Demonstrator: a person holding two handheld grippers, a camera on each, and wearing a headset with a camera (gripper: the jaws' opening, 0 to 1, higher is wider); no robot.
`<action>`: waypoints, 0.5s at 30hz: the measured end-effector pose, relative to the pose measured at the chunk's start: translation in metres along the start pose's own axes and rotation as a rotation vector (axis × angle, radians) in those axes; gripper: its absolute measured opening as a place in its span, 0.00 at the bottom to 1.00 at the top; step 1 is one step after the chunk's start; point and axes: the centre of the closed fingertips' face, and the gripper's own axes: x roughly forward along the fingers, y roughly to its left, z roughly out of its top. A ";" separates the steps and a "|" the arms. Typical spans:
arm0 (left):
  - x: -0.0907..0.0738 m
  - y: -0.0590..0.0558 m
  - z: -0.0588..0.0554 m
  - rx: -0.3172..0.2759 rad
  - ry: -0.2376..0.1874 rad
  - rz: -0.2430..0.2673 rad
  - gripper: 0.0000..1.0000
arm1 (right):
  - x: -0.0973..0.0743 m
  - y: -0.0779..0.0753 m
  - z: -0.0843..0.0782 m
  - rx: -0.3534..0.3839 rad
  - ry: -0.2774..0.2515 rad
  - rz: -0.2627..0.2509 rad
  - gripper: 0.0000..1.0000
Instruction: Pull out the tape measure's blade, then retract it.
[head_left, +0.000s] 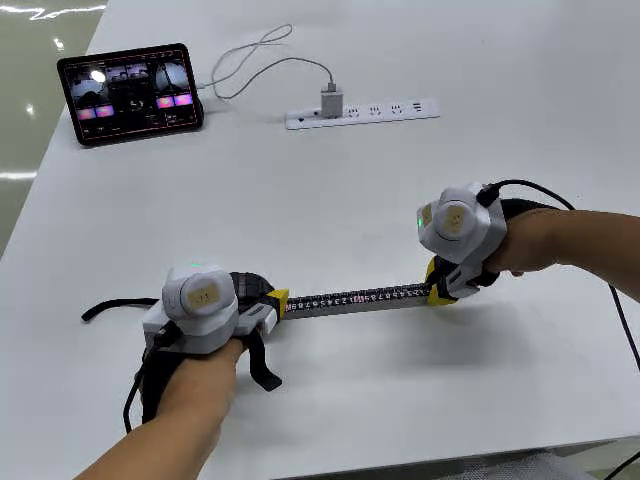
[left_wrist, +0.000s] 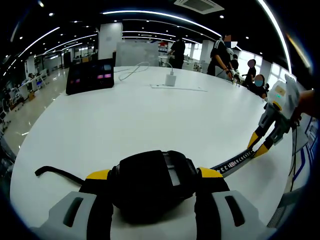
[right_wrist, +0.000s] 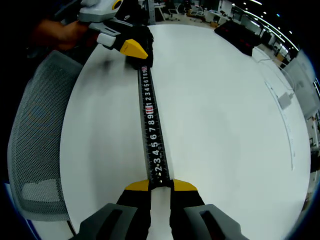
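Tape measure case (left_wrist: 152, 192) clamped in left gripper (left_wrist: 155, 175), blade (right_wrist: 151, 135) end pinched by right gripper (right_wrist: 161, 186), its numerals legible in right gripper view

left tool (head_left: 270, 305), right tool (head_left: 438, 291): white bodies | yellow-black jaws | black cables (head_left: 530, 183)

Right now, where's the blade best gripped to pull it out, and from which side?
Grip the blade at its free end, coming end-on, opposite the case. It's a thin, straight strip, so pulling in line likely suits it; the right tool holds there.
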 end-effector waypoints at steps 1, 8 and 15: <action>0.000 0.000 0.000 0.000 0.001 0.000 0.62 | 0.000 0.000 0.000 -0.002 0.000 0.000 0.09; 0.000 0.000 0.000 0.000 0.000 0.001 0.62 | 0.001 0.001 0.004 -0.002 -0.005 0.003 0.10; -0.001 0.000 0.000 -0.001 -0.003 0.004 0.62 | 0.002 0.001 0.006 0.001 -0.006 0.004 0.10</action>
